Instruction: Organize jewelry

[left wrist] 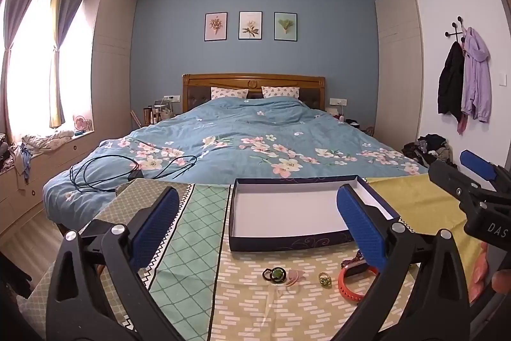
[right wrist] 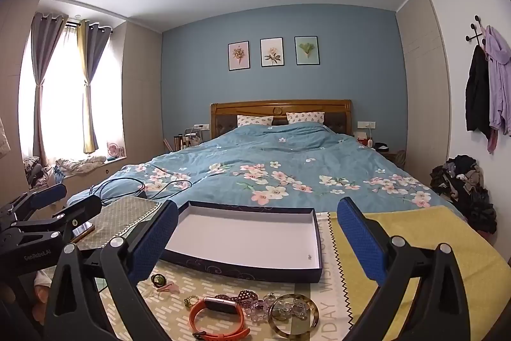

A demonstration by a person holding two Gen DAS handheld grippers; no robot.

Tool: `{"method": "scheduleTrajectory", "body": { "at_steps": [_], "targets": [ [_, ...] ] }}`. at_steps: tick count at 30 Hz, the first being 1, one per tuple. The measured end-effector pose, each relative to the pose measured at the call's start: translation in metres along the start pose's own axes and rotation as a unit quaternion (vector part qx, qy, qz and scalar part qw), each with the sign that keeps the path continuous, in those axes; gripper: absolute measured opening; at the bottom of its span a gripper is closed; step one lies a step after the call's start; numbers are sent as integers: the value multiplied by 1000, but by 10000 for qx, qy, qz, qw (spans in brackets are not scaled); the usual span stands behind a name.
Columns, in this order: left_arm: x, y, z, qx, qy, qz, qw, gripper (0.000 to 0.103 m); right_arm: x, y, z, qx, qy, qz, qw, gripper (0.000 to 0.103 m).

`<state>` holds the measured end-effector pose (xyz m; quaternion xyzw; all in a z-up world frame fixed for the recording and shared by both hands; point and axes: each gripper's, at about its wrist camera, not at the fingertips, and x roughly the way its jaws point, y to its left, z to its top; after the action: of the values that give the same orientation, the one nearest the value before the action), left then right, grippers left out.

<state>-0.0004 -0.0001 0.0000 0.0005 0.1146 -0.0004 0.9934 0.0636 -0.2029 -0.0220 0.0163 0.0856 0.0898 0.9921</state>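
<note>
An empty dark blue box with a white inside (left wrist: pixel 287 240) (right wrist: pixel 239 269) lies on the patterned tablecloth. In front of it is loose jewelry: a dark ring (left wrist: pixel 271 274) (right wrist: pixel 158 278), a pink clip (left wrist: pixel 293 277) (right wrist: pixel 169 288), a green ring (left wrist: pixel 324 278) (right wrist: pixel 190 301), an orange watch band (left wrist: pixel 349 286) (right wrist: pixel 217 320), dark beads (right wrist: pixel 246 298) and a tortoiseshell bangle (right wrist: pixel 293 313). My left gripper (left wrist: pixel 258 226) (right wrist: pixel 65 202) hovers open above the jewelry and holds nothing. Beside it on the right, my right gripper (right wrist: pixel 257 242) (left wrist: pixel 460 170) is also open with nothing between its blue pads.
The table (right wrist: pixel 415 232) stands at the foot of a bed with a blue floral duvet (left wrist: pixel 255 143); a black cable (left wrist: pixel 105 171) lies on it. A phone (right wrist: pixel 83 229) rests at the table's left edge. Clothes are piled on the floor at the right (right wrist: pixel 463 181).
</note>
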Motion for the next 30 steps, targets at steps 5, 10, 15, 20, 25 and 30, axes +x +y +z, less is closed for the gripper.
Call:
{"method": "scheduleTrajectory", "body": {
  "at_steps": [5, 10, 15, 20, 25, 30],
  "targets": [
    [0, 0, 0, -34, -4, -7, 10000, 97, 1, -3, 0, -24, 18, -18, 10000, 96],
    [0, 0, 2, -22, 17, -44, 10000, 97, 2, 4, -6, -1, 7, -27, 10000, 96],
    [4, -2, 0, -36, 16, -38, 10000, 97, 2, -2, -4, 21, 15, 78, 10000, 96],
    [1, -1, 1, -48, 5, -16, 10000, 97, 5, -3, -5, 23, 51, 121, 9999, 96],
    [-1, -3, 2, -37, -35, -20, 10000, 97, 8, -3, -8, 46, 68, 141, 9999, 96],
    [-1, -4, 2, -38, -49, -14, 10000, 97, 7, -4, -6, 63, 57, 148, 9999, 96]
  ]
}}
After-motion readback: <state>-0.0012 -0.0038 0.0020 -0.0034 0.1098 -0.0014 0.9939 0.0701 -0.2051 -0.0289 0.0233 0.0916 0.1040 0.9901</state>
